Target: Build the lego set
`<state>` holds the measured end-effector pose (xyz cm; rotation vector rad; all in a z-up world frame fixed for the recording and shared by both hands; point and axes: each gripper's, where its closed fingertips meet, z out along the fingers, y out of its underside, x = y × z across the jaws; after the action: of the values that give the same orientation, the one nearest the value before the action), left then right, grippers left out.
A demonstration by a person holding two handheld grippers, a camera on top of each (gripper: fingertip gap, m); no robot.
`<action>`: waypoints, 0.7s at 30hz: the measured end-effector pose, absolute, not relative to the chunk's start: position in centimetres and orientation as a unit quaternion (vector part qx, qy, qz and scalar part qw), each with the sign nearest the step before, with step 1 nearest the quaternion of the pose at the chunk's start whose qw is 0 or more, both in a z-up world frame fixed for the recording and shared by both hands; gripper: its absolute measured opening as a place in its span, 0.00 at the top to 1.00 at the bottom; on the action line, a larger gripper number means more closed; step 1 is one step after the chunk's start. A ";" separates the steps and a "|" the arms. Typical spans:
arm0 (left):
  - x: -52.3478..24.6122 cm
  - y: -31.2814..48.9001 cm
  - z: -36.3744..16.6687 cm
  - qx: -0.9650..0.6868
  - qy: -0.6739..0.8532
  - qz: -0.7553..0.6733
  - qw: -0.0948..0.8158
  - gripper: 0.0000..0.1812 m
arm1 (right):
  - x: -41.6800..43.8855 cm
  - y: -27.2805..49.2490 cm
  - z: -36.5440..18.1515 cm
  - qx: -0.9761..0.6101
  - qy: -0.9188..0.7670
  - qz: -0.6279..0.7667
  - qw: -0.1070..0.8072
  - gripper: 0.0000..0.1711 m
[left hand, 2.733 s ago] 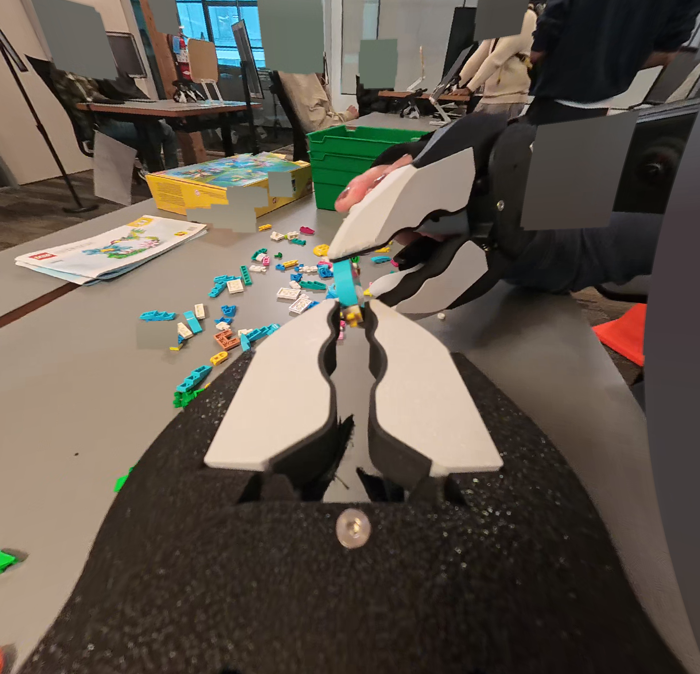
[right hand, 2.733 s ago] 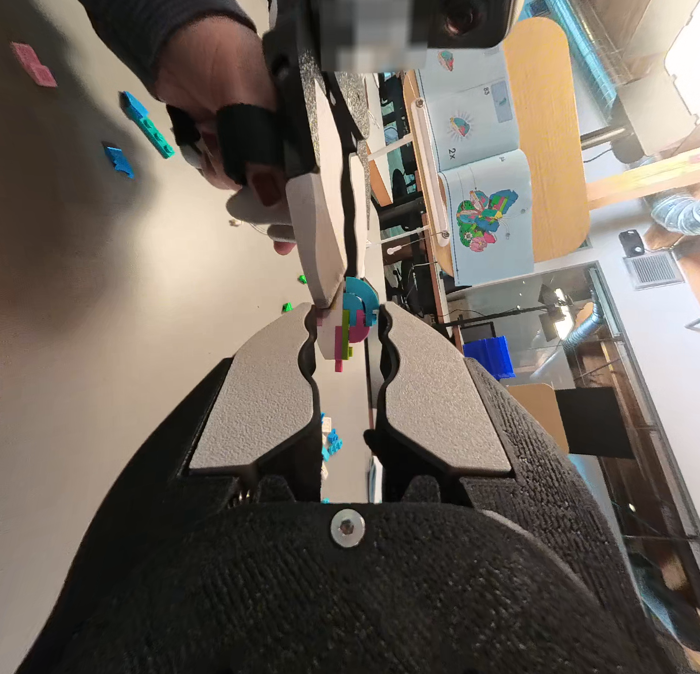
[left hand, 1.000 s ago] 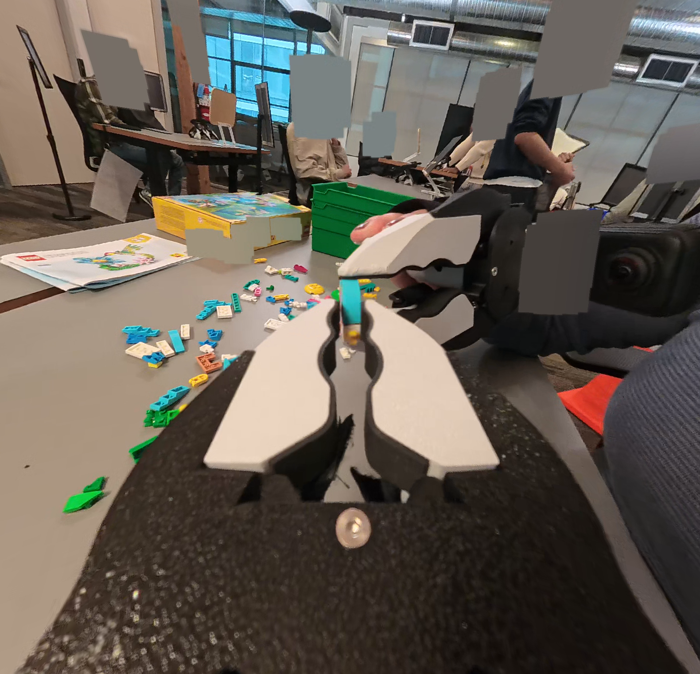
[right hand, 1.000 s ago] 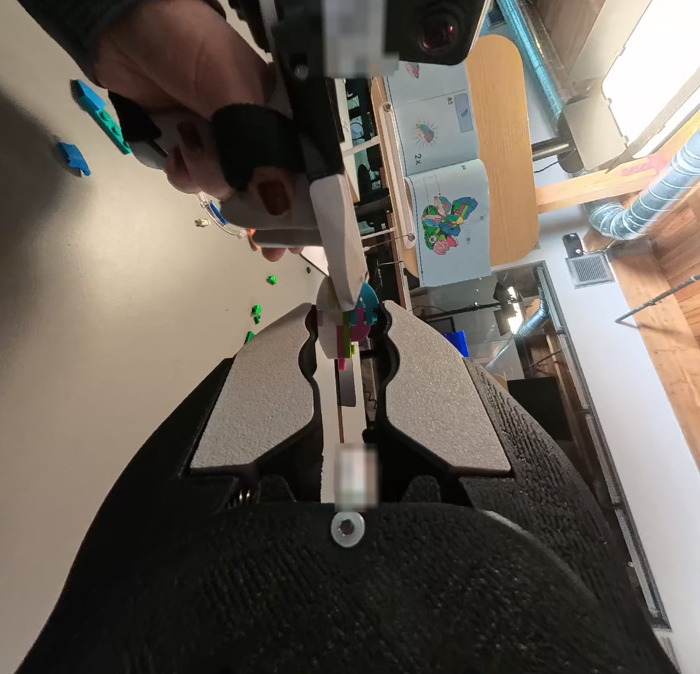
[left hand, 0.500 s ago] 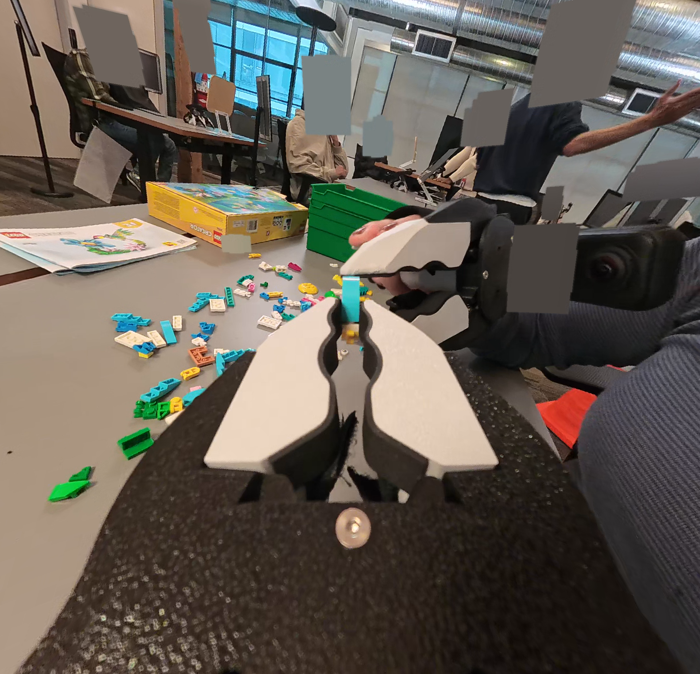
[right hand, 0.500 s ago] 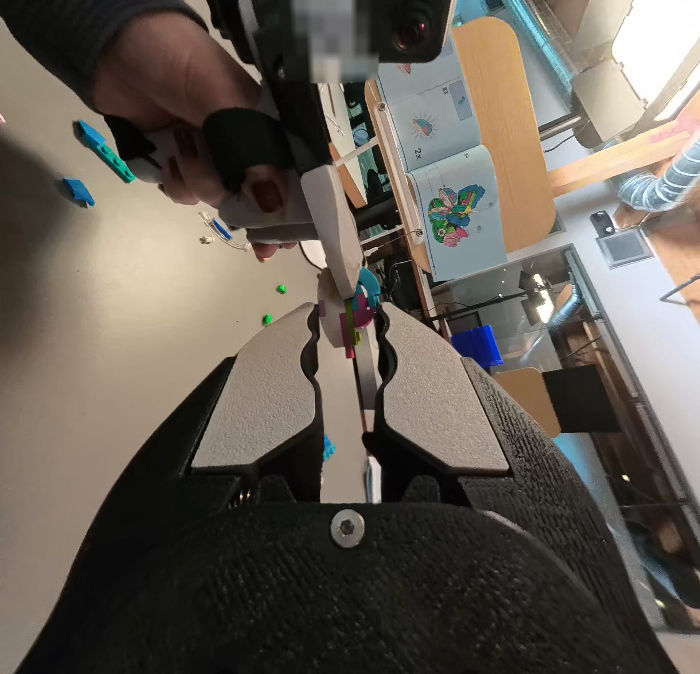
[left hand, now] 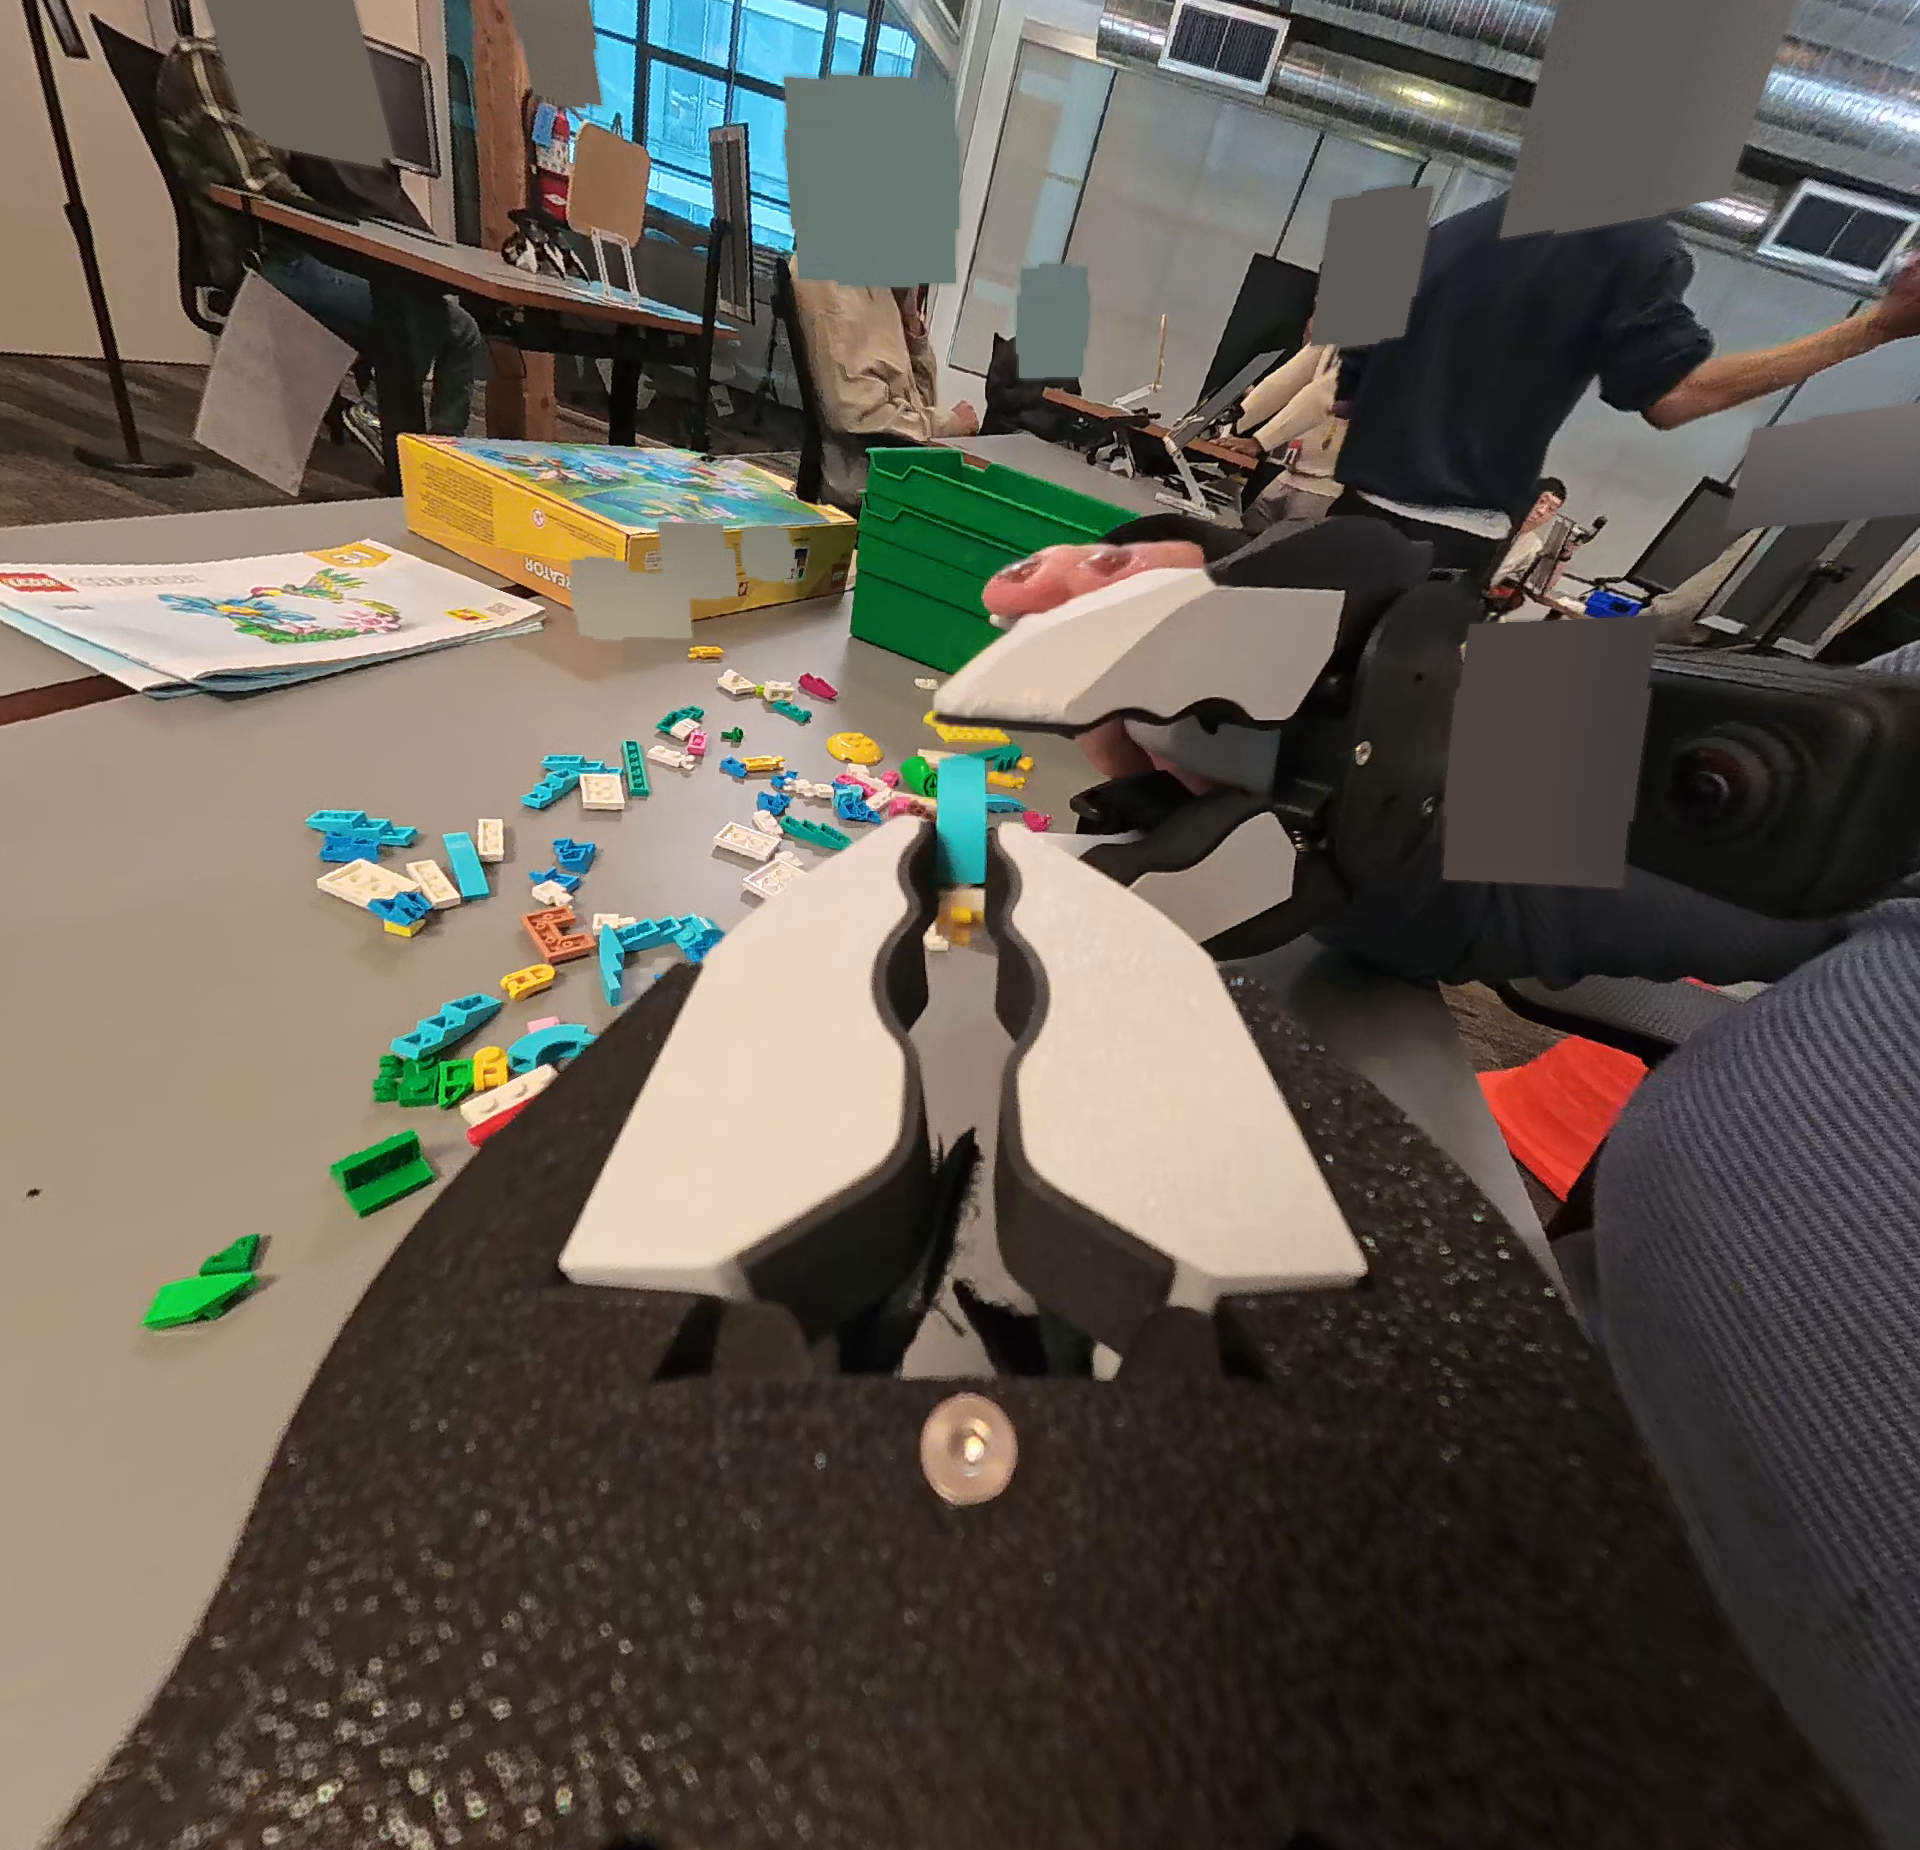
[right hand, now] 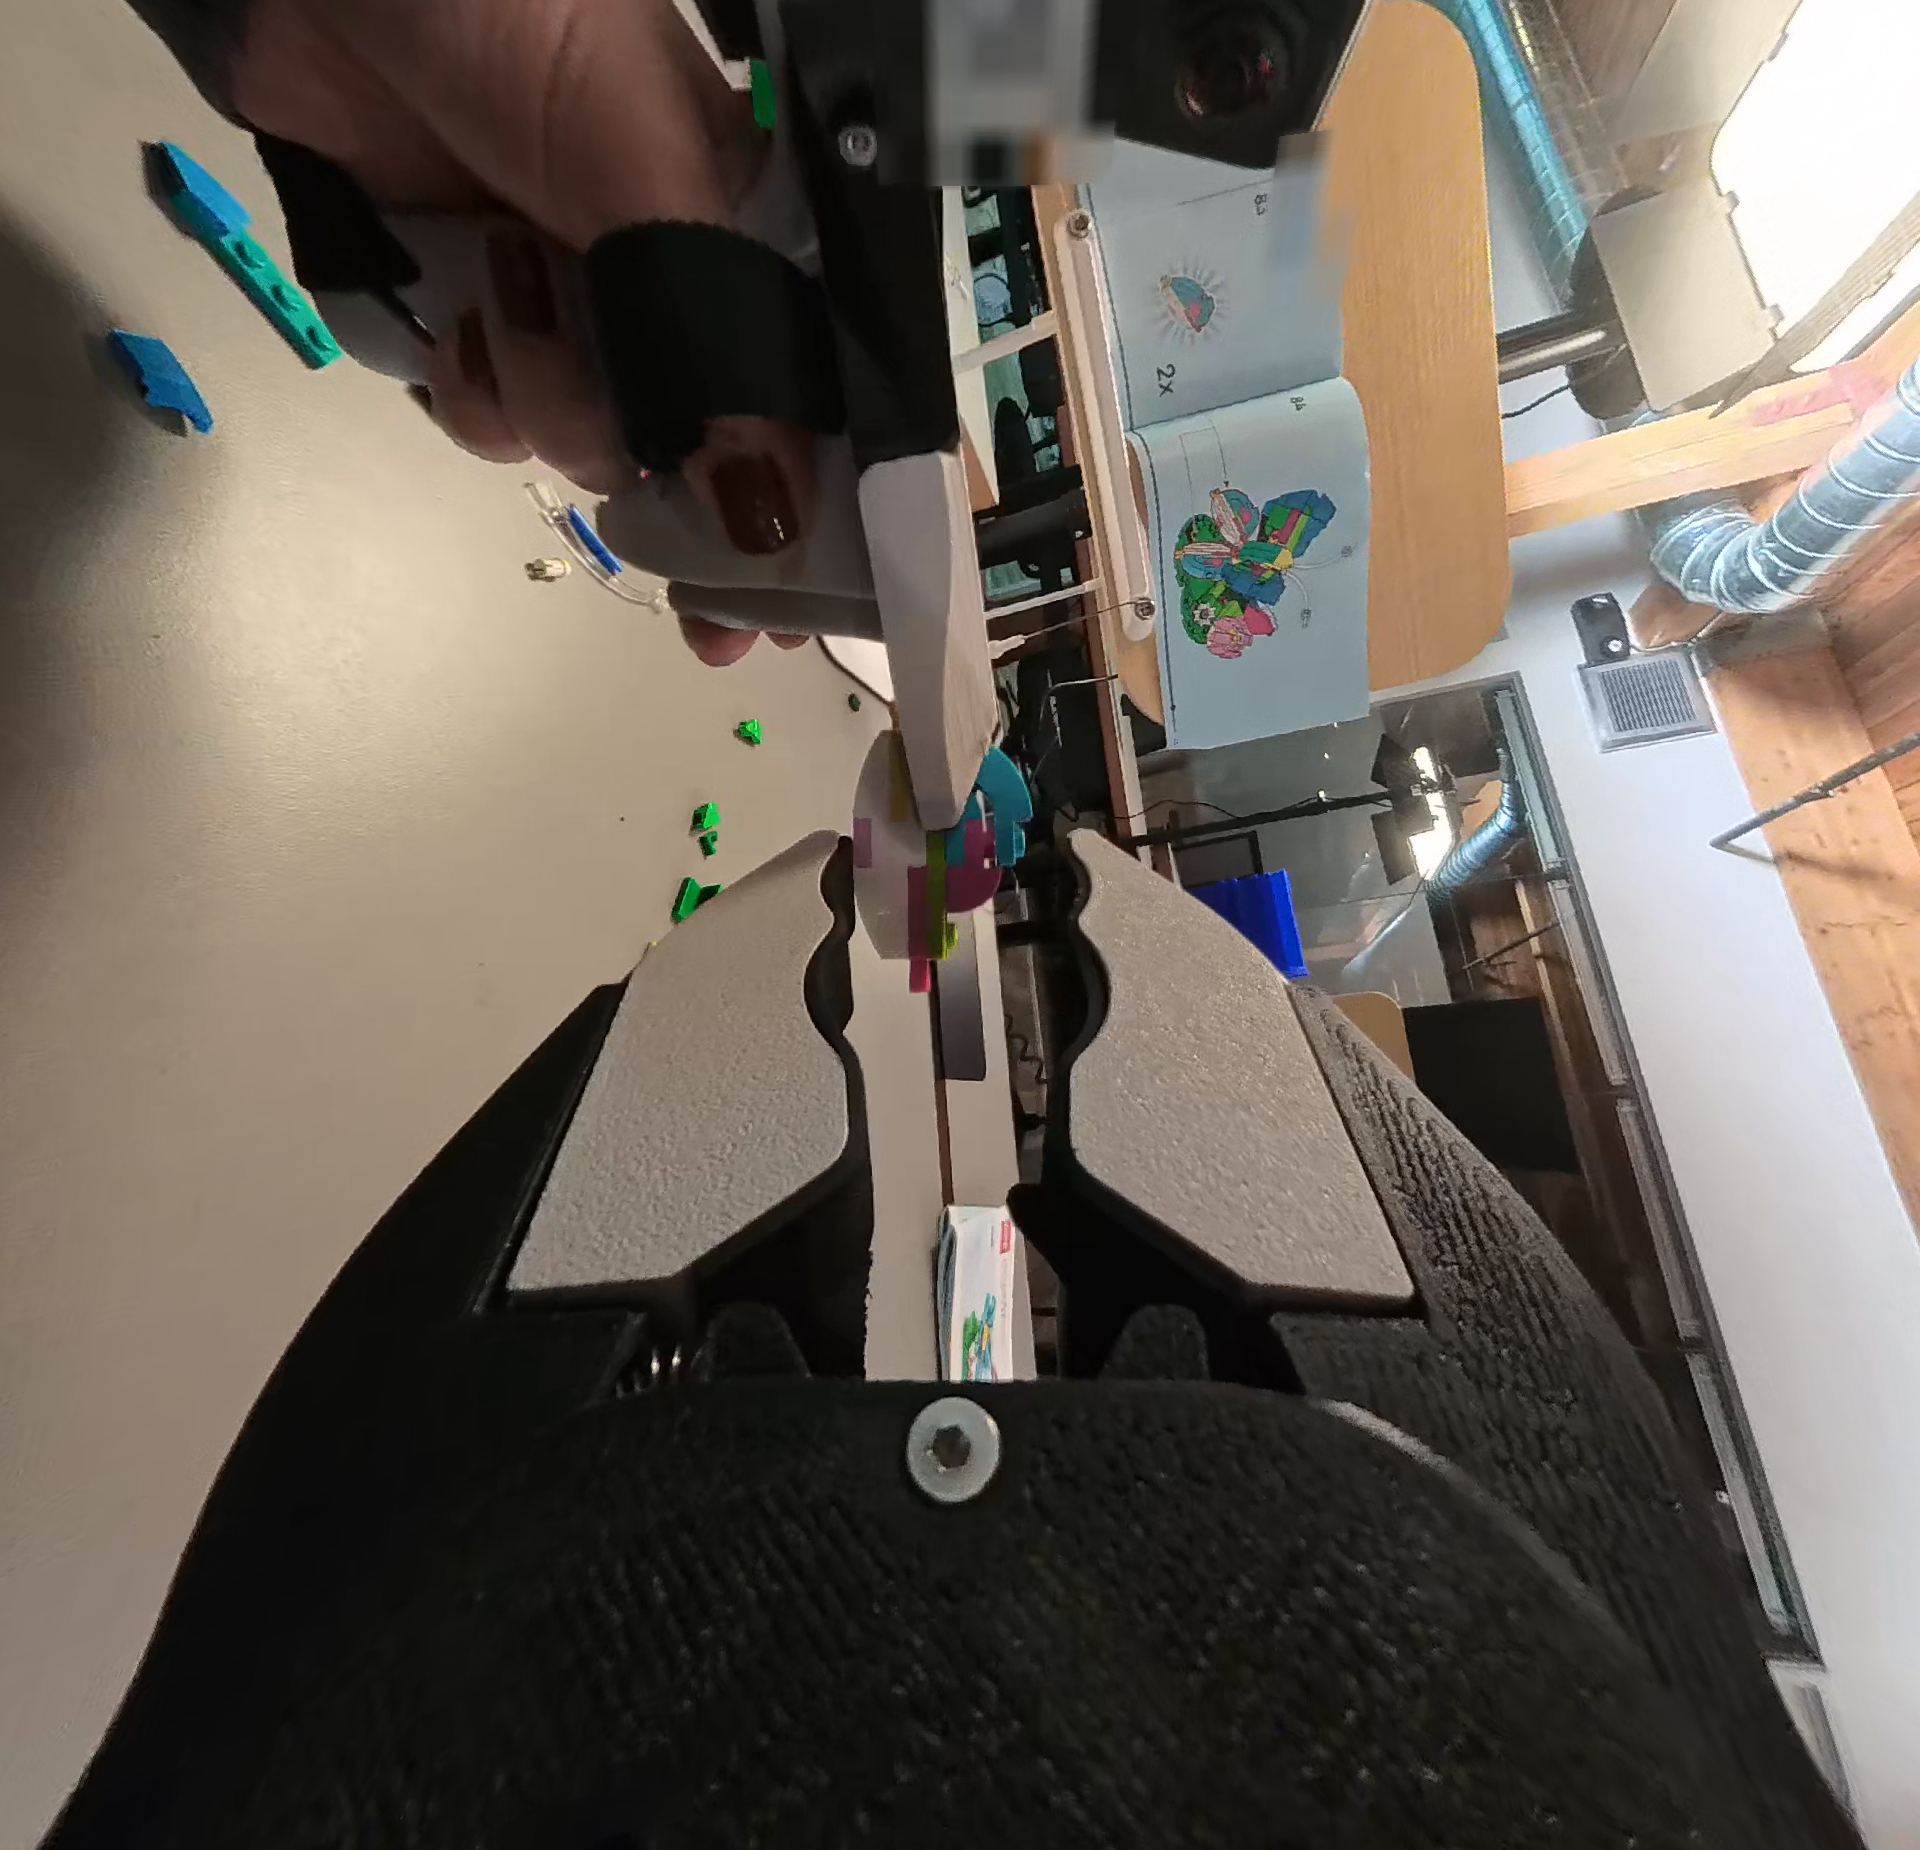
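Since a second ago your right gripper (right hand: pixel 951 865) has spread from a near-closed stance to a clear gap, and the small flower assembly (right hand: pixel 925 881) now sits between its tips untouched on the right side; whether the left tip brushes it, you cannot tell. Starting at your left, the left gripper (left hand: pixel 958 855) is clamped narrow on that same assembly, seen there as a teal arch (left hand: pixel 958 826) standing up above the tips with a small yellow piece below it. You hold it up off the grey table (left hand: pixel 156 917), probably so the other tool can reach it from the side. Its long axis runs roughly vertical in the left wrist view, teal end up, broad face turned toward your right tool. Loose bricks (left hand: pixel 582 865) lie scattered on the table to the left, beside the instruction booklet (left hand: pixel 249 605) and yellow box (left hand: pixel 623 522).
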<state>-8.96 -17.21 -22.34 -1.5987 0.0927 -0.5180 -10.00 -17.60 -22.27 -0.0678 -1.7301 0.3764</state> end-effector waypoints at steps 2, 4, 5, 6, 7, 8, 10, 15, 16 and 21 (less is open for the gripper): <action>-8.8 -17.2 -22.4 -0.709 0.041 -0.232 0.665 0.96 | -10.0 -17.7 -22.5 -0.025 -0.759 0.157 0.631 0.81; -8.8 -17.2 -22.4 -0.709 0.038 -0.235 0.664 0.96 | -10.0 -17.7 -22.6 -0.019 -0.758 0.146 0.635 0.83; -8.9 -17.2 -22.4 -0.709 0.037 -0.236 0.663 0.96 | -10.1 -17.7 -22.6 -0.017 -0.758 0.139 0.637 0.83; -8.9 -17.2 -22.4 -0.709 0.035 -0.239 0.662 0.96 | -10.1 -17.7 -22.7 -0.018 -0.759 0.136 0.636 0.83; -8.9 -17.2 -22.4 -0.708 0.032 -0.244 0.662 0.96 | -10.1 -17.7 -22.6 -0.019 -0.760 0.135 0.636 0.83; -8.9 -17.2 -22.4 -0.707 0.030 -0.250 0.661 0.96 | -10.1 -17.7 -22.6 -0.019 -0.760 0.136 0.635 0.83; -8.8 -17.2 -22.3 -0.705 0.030 -0.252 0.662 0.96 | -10.0 -17.7 -22.5 -0.023 -0.760 0.144 0.633 0.84; -8.7 -17.2 -22.3 -0.709 0.037 -0.239 0.663 0.96 | -9.9 -17.7 -22.5 -0.018 -0.761 0.149 0.631 0.84; -8.6 -17.1 -22.3 -0.709 0.040 -0.235 0.664 0.96 | -9.8 -17.6 -22.5 -0.018 -0.763 0.151 0.629 0.84; -8.3 -17.2 -22.2 -0.722 0.097 -0.166 0.664 0.88 | -9.7 -17.3 -22.3 -0.048 -0.772 0.200 0.602 0.84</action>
<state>-8.30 -17.22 -22.24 -1.6314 0.2202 -0.3761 -9.73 -17.32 -22.25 -0.1106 -1.7869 0.4624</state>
